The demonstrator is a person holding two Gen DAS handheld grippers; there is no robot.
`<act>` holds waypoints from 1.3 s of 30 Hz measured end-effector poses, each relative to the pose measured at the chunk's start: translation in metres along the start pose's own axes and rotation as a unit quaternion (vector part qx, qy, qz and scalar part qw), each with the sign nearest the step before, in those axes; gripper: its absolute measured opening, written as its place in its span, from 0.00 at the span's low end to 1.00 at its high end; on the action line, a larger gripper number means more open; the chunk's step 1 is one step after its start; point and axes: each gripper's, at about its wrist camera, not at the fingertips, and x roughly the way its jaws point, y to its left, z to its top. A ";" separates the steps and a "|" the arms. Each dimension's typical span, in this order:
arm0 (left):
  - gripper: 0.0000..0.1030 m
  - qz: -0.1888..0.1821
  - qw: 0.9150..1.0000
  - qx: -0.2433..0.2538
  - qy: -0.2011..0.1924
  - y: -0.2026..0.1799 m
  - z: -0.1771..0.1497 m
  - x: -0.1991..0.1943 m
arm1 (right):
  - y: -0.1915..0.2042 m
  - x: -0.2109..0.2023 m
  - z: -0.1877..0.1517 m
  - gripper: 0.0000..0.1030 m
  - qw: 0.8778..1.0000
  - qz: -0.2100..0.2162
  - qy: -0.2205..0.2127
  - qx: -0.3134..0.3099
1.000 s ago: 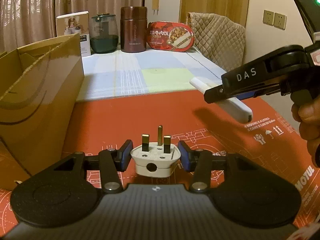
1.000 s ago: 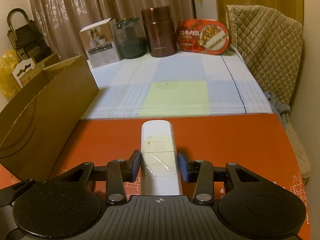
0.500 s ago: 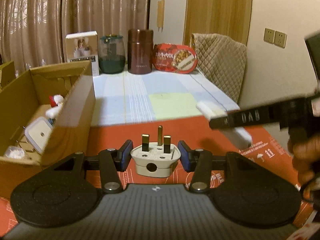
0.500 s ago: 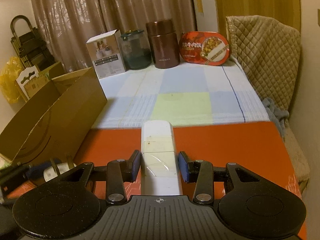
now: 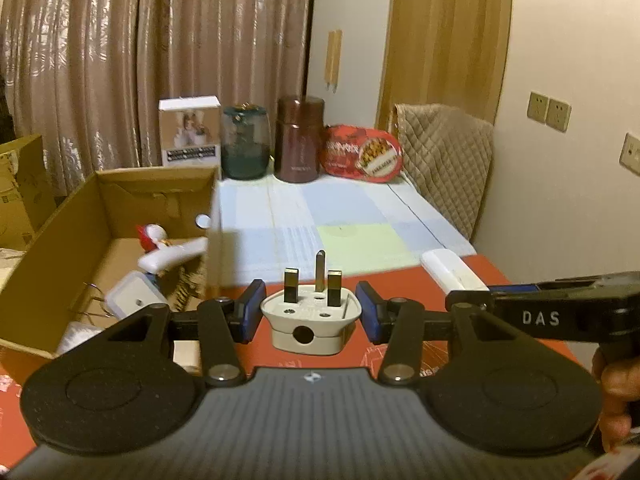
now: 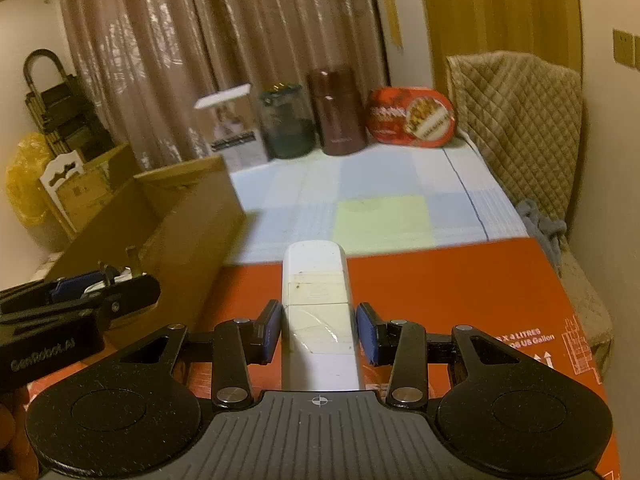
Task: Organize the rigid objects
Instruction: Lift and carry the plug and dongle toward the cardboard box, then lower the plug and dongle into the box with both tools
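My left gripper point(image 5: 310, 312) is shut on a white three-pin plug point(image 5: 311, 319), prongs up, held above the red mat point(image 5: 404, 292) just right of the open cardboard box point(image 5: 52, 264). My right gripper point(image 6: 318, 330) is shut on a long white remote-like bar point(image 6: 316, 300), also held above the mat. The right gripper and its bar point(image 5: 452, 272) show at the right of the left wrist view. The left gripper point(image 6: 92, 292) shows at the left of the right wrist view, beside the box point(image 6: 184, 216).
The box holds a white adapter point(image 5: 134, 300), a red-and-white figure point(image 5: 152, 237) and other small items. At the table's back stand a white carton point(image 5: 189, 132), a dark green jar point(image 5: 245, 142), a brown flask point(image 5: 300, 144) and a red food tray point(image 5: 362, 159). A quilted chair point(image 5: 444, 160) is right.
Both grippers have risen with their objects still held. The left wrist view now looks down into the box, whose inside was hidden a second ago.
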 end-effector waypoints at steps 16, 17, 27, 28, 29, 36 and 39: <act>0.42 0.040 0.999 -0.015 -0.010 0.087 0.022 -0.057 | 0.103 -0.006 0.024 0.36 0.997 0.067 -0.003 -0.043; 0.42 0.045 0.999 -0.017 -0.009 0.095 0.023 -0.059 | 0.109 -0.003 0.024 0.36 0.997 0.070 -0.001 -0.044; 0.42 0.081 0.996 -0.023 0.007 0.173 0.033 -0.058 | 0.161 0.047 0.042 0.36 0.993 0.105 0.027 -0.056; 0.42 0.082 0.996 -0.023 0.010 0.178 0.033 -0.055 | 0.165 0.052 0.043 0.36 0.992 0.107 0.032 -0.057; 0.42 0.082 0.996 -0.023 0.013 0.184 0.034 -0.051 | 0.168 0.058 0.042 0.36 0.992 0.109 0.036 -0.057; 0.42 0.080 0.996 -0.018 0.032 0.202 0.031 -0.025 | 0.187 0.097 0.040 0.36 0.990 0.103 0.064 -0.069; 0.42 0.077 0.996 -0.020 0.039 0.205 0.029 -0.015 | 0.191 0.108 0.038 0.36 0.989 0.102 0.071 -0.074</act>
